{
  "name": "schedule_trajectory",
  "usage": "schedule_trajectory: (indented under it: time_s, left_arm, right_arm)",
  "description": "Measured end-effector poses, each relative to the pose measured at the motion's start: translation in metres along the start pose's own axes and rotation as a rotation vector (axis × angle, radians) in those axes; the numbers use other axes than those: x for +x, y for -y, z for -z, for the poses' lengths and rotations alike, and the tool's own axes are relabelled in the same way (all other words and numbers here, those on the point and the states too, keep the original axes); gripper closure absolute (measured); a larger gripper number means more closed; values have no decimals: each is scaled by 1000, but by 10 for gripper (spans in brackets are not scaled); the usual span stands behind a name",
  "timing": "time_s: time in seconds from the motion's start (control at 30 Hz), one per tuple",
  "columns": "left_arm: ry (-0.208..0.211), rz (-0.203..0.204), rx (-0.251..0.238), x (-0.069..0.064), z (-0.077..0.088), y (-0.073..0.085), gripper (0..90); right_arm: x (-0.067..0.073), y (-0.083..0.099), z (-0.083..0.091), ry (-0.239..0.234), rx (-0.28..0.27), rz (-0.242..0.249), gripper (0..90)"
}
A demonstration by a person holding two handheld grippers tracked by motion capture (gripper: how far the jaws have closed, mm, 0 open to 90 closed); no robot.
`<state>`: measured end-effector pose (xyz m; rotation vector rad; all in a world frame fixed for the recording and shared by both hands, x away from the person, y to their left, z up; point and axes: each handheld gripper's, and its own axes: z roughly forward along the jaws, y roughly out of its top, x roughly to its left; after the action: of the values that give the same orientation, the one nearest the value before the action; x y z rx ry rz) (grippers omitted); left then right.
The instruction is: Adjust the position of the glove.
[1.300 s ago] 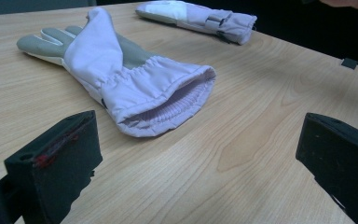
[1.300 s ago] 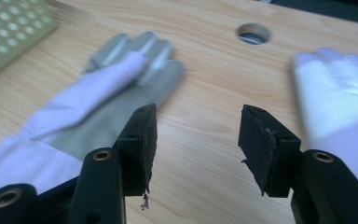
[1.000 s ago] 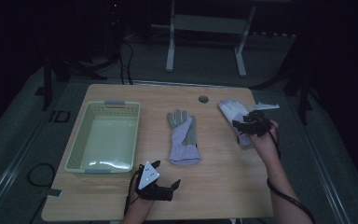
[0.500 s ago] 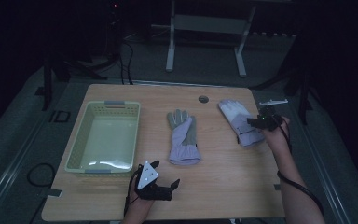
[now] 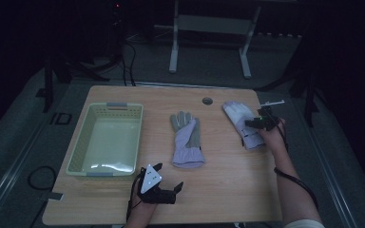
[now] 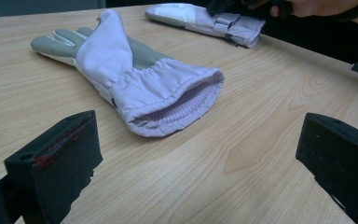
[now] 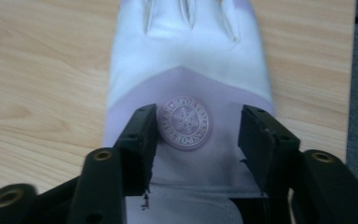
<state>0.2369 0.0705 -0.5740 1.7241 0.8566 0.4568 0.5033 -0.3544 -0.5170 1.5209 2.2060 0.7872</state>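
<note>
Glove [image 7: 186, 88] lengthwise, fingers pointing away, right tongs [image 7: 198, 135] parted over its back, left tongs [image 6: 200, 158] released.

Clearance on the table [image 5: 228, 190]

Near edge and right-front corner lie bare. Obstacles: basket [image 5: 105, 140] by the left edge, centre glove [image 5: 186, 140], second glove [image 5: 241, 121] at the right edge.

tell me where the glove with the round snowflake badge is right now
In the high view the badge glove lies at the table's far right, just right of the other glove, with the right gripper over it.
</note>
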Motion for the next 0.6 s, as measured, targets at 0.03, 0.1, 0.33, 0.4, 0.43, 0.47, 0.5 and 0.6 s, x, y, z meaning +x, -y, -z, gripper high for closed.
schedule_trajectory:
  time_s: [0.03, 0.1, 0.33, 0.4, 0.43, 0.47, 0.5, 0.6]
  left_arm:
    - [0, 0, 0, 0, 0, 0, 0]
    - [1, 0, 0, 0, 0, 0, 0]
    - [-2, 1, 1, 0, 0, 0, 0]
    - [-2, 1, 1, 0, 0, 0, 0]
    - [-2, 0, 2, 0, 0, 0, 0]
    - [-2, 1, 1, 0, 0, 0, 0]
    - [-3, 1, 1, 0, 0, 0, 0]
    - [-4, 0, 1, 0, 0, 0, 0]
  right_arm:
    - [-1, 1, -3, -9, 15, -4, 448]
    - [-2, 1, -6, -18, 24, -11, 444]
    - [0, 1, -14, -57, 64, -5, 628]
    - [3, -1, -13, -39, 79, -1, 656]
    - [4, -1, -13, -37, 78, -7, 680]
    - [4, -1, -12, -38, 76, -24, 711]
    - [4, 0, -11, -37, 74, -43, 749]
    - [10, -2, -1, 1, 60, -58, 789]
